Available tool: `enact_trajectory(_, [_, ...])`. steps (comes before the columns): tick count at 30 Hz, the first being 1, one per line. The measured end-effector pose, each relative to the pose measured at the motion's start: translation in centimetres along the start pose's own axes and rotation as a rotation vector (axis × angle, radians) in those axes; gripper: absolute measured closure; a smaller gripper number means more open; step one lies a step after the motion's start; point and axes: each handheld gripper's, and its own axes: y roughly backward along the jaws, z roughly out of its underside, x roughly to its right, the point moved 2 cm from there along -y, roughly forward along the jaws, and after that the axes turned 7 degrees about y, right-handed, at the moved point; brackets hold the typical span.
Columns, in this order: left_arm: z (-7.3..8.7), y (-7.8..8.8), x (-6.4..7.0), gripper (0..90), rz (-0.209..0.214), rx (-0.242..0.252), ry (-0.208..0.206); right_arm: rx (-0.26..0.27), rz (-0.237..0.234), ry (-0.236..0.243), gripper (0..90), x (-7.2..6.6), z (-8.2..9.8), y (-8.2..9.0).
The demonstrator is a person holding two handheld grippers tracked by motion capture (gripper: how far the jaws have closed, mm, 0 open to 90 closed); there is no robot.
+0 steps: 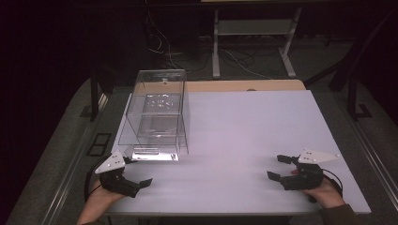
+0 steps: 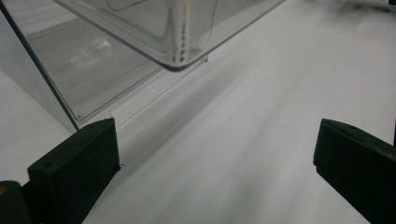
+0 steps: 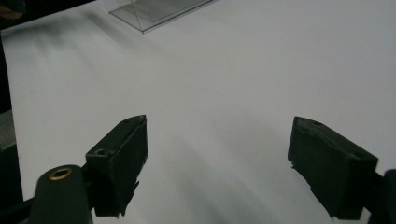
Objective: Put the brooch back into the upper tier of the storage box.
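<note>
Item one: clear plastic case (image 1: 157, 115), a tall see-through box with an inner shelf, standing upright on the white surface (image 1: 244, 140). It sits at the surface's left side, its left wall close to the left edge and its back wall near the far edge. In my left gripper view its near bottom corner (image 2: 175, 63) and base rim lie just ahead of my fingers, not touching them.

Item two: my left gripper (image 1: 136, 177), just in front of the case's near left corner, close to the surface's near edge. Its fingers (image 2: 74, 168) are spread apart and hold nothing; bare white surface shows between them.

Item three: my right gripper (image 1: 278, 167), well apart from the case, off to its right and nearer me, by the near right corner of the surface. Its fingers (image 3: 119, 158) are released and wide, with only white surface between them. From here the case (image 3: 154, 11) is a small shape at the far top of my right gripper view.

Item four: open room. The whole stretch of surface right of the case and between my two grippers is bare. A strip of tan board (image 1: 244, 86) runs along the far edge behind the case. Beyond it, a dark floor with cables (image 1: 239, 58) and a white frame's legs (image 1: 217, 47).
</note>
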Motion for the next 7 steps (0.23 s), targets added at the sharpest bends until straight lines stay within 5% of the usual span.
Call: enact_trajectory(7, [-0.03, -0.03, 0.00, 0.0, 0.000, -0.001, 0.000, -0.019, 0.002, 0.009, 19.1, -0.09, 0.24, -0.08])
